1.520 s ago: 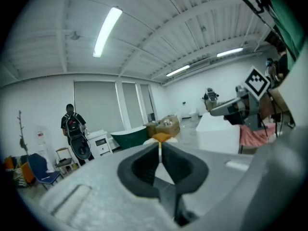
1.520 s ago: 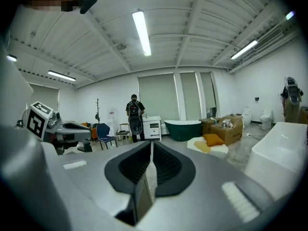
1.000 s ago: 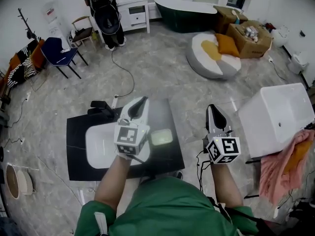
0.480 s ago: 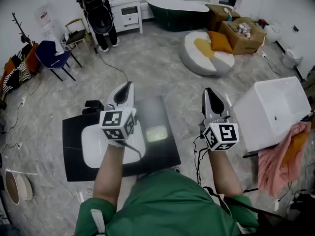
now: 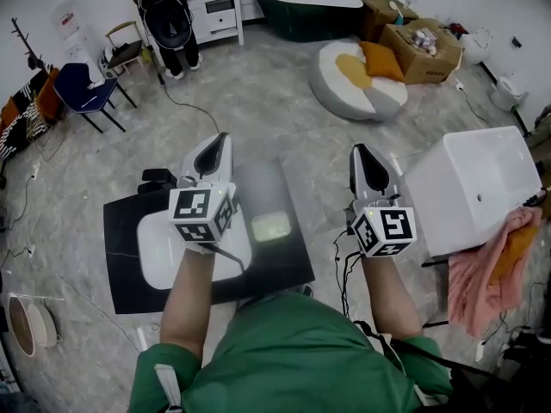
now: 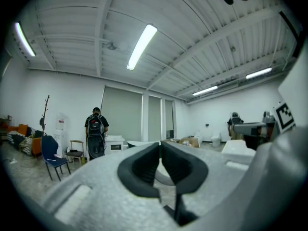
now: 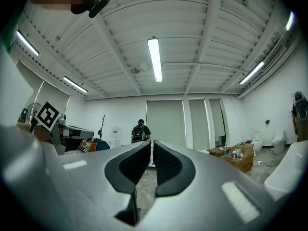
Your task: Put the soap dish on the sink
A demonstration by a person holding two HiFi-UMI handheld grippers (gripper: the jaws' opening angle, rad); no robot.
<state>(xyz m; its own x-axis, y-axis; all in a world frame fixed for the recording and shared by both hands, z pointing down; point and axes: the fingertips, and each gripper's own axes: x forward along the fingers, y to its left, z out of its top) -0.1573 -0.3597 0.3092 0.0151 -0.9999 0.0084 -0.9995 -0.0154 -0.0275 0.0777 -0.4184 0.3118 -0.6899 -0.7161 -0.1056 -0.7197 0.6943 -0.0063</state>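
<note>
Soap dish (image 5: 271, 226) lies on the black table (image 5: 120, 231), just right of the white basin (image 5: 159, 248). Our left tool (image 5: 222, 138) has drawn back from it, clenched on nothing; our right tool (image 5: 358, 149) is likewise clenched and empty. We judge the placing done.

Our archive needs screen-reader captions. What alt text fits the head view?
A person in a green top holds the left gripper and right gripper, both empty, above a black countertop with a white basin; a pale green soap dish lies on the countertop beside the basin.
</note>
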